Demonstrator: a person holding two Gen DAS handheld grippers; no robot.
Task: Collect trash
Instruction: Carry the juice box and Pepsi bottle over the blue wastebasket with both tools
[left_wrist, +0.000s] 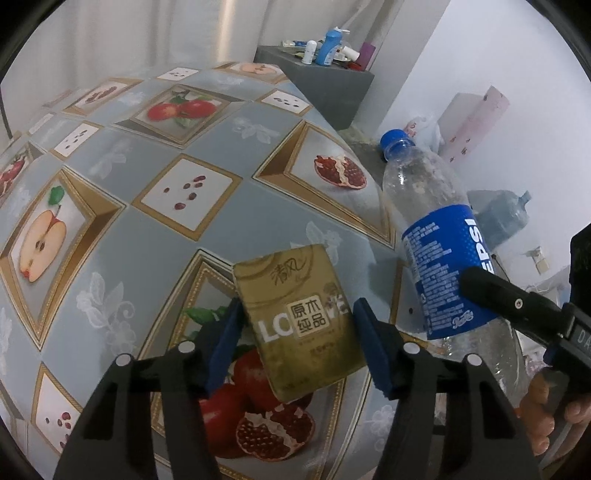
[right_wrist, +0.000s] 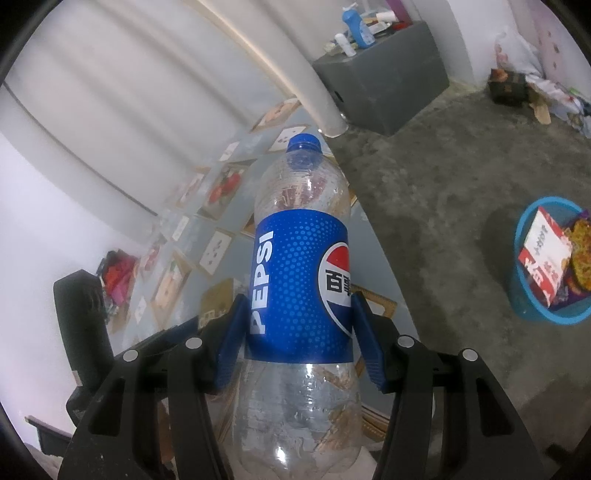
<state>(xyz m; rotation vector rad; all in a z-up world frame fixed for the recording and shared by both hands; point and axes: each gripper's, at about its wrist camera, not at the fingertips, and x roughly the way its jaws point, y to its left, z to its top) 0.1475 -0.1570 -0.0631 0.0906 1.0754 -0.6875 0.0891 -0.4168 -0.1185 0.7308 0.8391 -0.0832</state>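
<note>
A gold tissue pack (left_wrist: 295, 317) lies askew on the fruit-patterned tablecloth (left_wrist: 147, 229). My left gripper (left_wrist: 298, 307) is closed around it, with the blue pads touching its left and right edges. In the right wrist view my right gripper (right_wrist: 298, 299) is shut on the blue label of an empty Pepsi bottle (right_wrist: 301, 266) with a blue cap, held upright above the table's edge. The same bottle (left_wrist: 439, 258) shows at the right of the left wrist view, just beside the tissue pack.
On the concrete floor to the right stands a blue bin (right_wrist: 524, 306) holding boxes and wrappers. A grey cabinet (right_wrist: 391, 88) with toiletries stands by the curtain. A large water jug (left_wrist: 506, 218) and bags lie beyond the table. A hand (left_wrist: 543, 417) grips the right tool.
</note>
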